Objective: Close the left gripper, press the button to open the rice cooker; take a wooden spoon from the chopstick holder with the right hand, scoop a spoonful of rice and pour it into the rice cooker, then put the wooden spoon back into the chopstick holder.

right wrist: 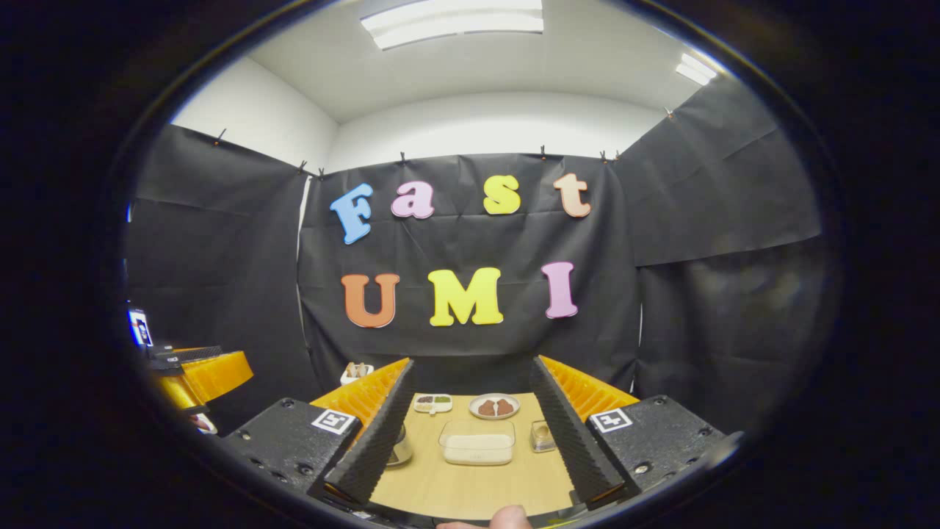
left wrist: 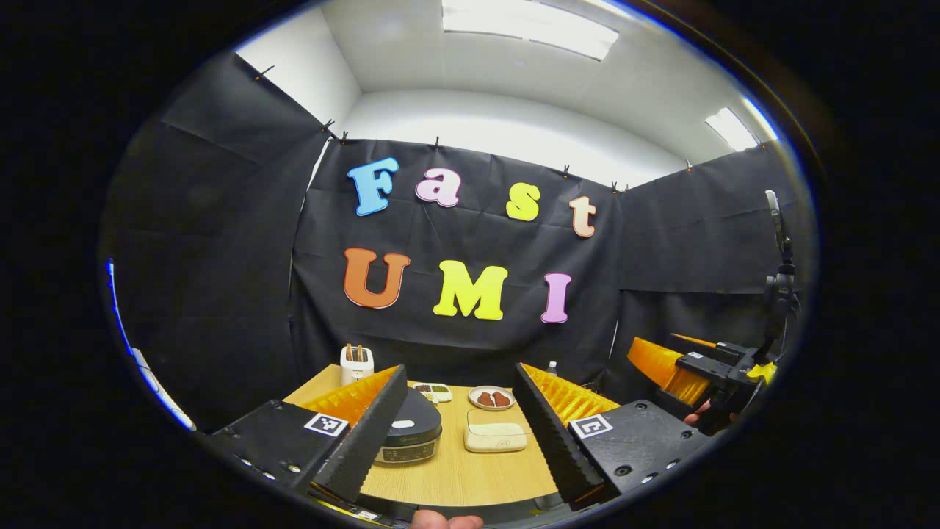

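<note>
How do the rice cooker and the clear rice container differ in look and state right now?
The rice cooker is round, dark and opaque; the rice container is rectangular and see-through, with white rice showing through its walls. The rice cooker's lid is down, so its inside is hidden; whether the rice container has a lid I cannot tell. Both stand on the wooden table, apart from each other, with neither gripper touching them.

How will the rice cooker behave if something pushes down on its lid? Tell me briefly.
The rice cooker looks squat and wide-based, so a downward push probably won't tip it. It stands on a smooth wooden table, so a sideways shove might slide it. Its shut lid looks like hard plastic, likely stiff.
</note>
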`<action>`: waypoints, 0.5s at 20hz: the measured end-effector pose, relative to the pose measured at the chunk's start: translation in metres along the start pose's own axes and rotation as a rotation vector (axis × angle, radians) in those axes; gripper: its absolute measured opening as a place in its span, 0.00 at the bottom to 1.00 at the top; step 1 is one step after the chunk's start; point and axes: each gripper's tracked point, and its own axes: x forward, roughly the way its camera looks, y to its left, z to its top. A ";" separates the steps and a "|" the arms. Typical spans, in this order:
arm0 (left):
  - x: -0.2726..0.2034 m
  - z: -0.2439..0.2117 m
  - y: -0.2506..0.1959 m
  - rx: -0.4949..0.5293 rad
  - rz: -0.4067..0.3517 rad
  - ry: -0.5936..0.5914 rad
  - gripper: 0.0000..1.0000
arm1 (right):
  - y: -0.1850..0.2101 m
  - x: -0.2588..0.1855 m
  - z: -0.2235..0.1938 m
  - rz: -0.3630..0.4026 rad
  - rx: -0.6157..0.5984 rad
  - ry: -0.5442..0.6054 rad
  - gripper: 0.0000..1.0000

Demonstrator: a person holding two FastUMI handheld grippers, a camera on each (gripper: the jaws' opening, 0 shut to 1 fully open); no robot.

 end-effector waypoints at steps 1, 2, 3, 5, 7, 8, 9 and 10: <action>-0.003 -0.003 -0.005 0.006 -0.010 0.003 0.94 | 0.003 0.001 -0.002 0.000 -0.006 0.008 1.00; -0.004 -0.004 -0.008 0.018 -0.016 -0.001 0.94 | 0.005 -0.001 -0.004 0.004 -0.008 0.018 1.00; -0.004 -0.006 -0.006 0.032 -0.013 -0.004 0.94 | 0.008 -0.001 -0.005 0.011 -0.010 0.024 0.99; -0.003 -0.010 -0.006 0.054 -0.008 -0.004 0.94 | 0.013 0.001 -0.006 0.023 -0.036 0.030 1.00; -0.003 -0.013 -0.014 0.072 -0.022 -0.007 0.94 | 0.019 0.001 -0.006 0.031 -0.051 0.034 0.99; -0.002 -0.013 -0.014 0.085 -0.027 -0.006 0.94 | 0.023 0.001 -0.004 0.034 -0.048 0.034 0.99; 0.000 -0.012 -0.015 0.086 -0.034 -0.009 0.94 | 0.025 0.003 -0.002 0.035 -0.046 0.028 0.99; 0.000 -0.013 -0.017 0.081 -0.040 -0.008 0.94 | 0.027 0.003 0.000 0.033 -0.046 0.024 0.99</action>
